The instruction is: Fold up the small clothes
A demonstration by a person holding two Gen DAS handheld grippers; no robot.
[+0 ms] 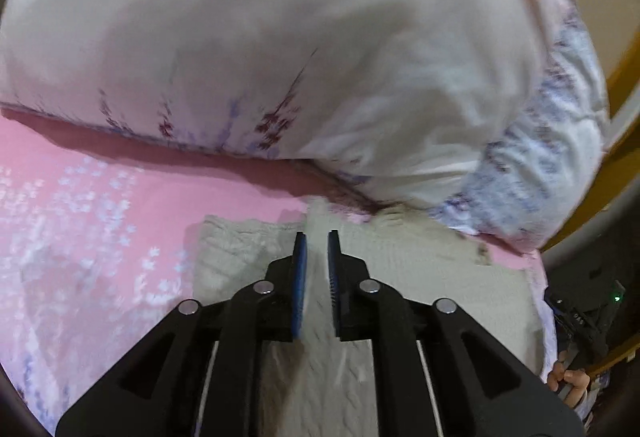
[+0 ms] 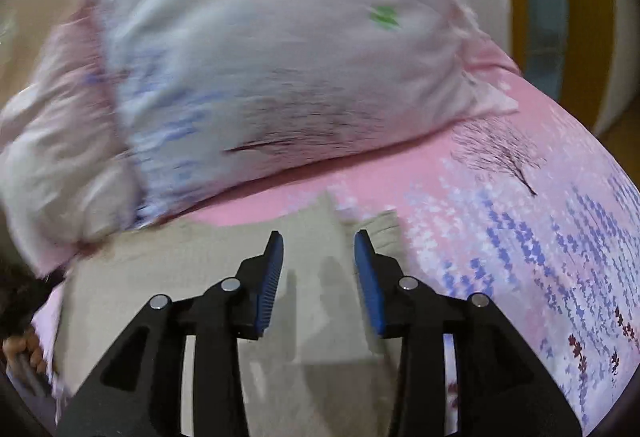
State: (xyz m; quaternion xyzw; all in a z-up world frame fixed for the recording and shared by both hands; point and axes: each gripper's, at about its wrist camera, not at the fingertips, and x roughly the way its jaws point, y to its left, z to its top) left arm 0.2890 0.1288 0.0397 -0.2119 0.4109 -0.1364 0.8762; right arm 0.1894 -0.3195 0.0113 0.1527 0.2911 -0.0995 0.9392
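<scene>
The small cream knitted garment [image 1: 400,269] lies on the pink flowered bedsheet [image 1: 80,217], in the lower middle of both views, with its far edge close to the big white pillow [image 1: 280,37] that fills the upper part of each frame; in the left wrist view the left gripper [image 1: 317,237] has its blue pads near together, with a narrow strip of the knit showing between them, so it seems to pinch a raised fold of the cloth, though the blur does not let one be sure that the pads really press it; in the right wrist view the right gripper [image 2: 319,237] stands spread, its jaws well apart over the garment [image 2: 200,265], and a standing ridge of the fabric shows in the gap between them without touching either pad; both pictures are smeared by motion, mostly in the upper half. What could go wrong from here is, as a judgement only, the following: the thin pinch of the left claw may slip off the loose knit if it is pulled quickly, and the fold would then fall crooked; the right claw may shut on air or on only one layer, because the ridge is narrow and soft; the pillow is very near to the far edge, so a lifted flap may catch on it; the bedsheet under the cloth may also be gripped together with it.
</scene>
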